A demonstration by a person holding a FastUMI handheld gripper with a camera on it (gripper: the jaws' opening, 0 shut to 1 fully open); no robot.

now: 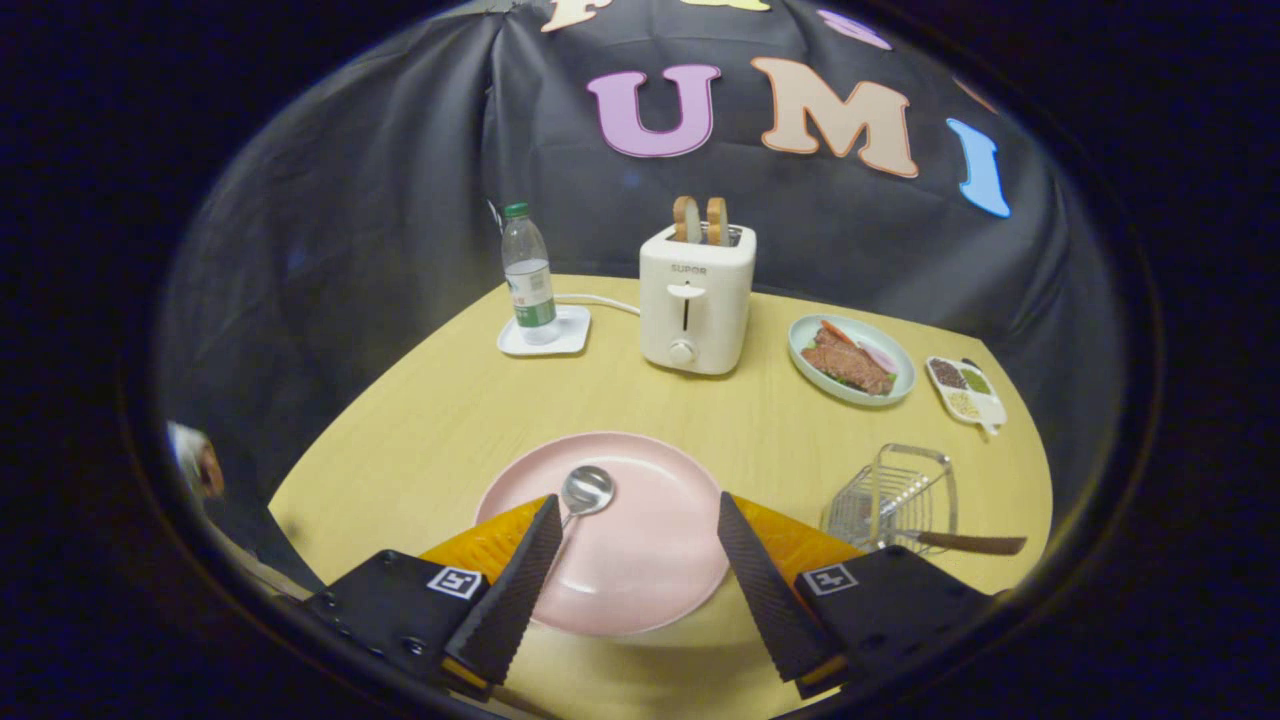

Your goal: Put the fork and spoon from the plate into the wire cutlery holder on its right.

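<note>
Gripper (637,510) hangs over the near edge of the pink plate (640,590), fingers spread wide with nothing between them but bare plate surface. Each finger mount carries a small square black-and-white marker tag.

Spoon (583,492) lies on the plate, bowl facing up and toward the far side, handle running back under the left finger (520,580); whether finger and handle touch cannot be told. Bowl sits just ahead of the left fingertip.

Wire cutlery holder (893,495) stands on the table (430,420) to the right of the plate, apart from it, beyond the right finger (765,590). One utensil with a dark brown handle (968,543) is already in it, the handle sticking out low toward the right over the holder's near rim. Its head is lost among the wires, so I cannot confirm it as the fork.

Farther back, centre: white two-slot toaster (695,305) with two bread slices (700,220) standing up out of the slots. Lettering on its front is visible; lever and round knob below it. A white cord (598,300) runs left from it.

Left of the toaster: clear plastic bottle (527,275), green cap, green-and-white label too small to read, upright on a white square coaster (548,338).

Right of the toaster: pale green plate (850,360) with meat slices and garnish. Beside that, further right, a small white divided dish (966,390) with three compartments of dark, green and pale contents.
</note>
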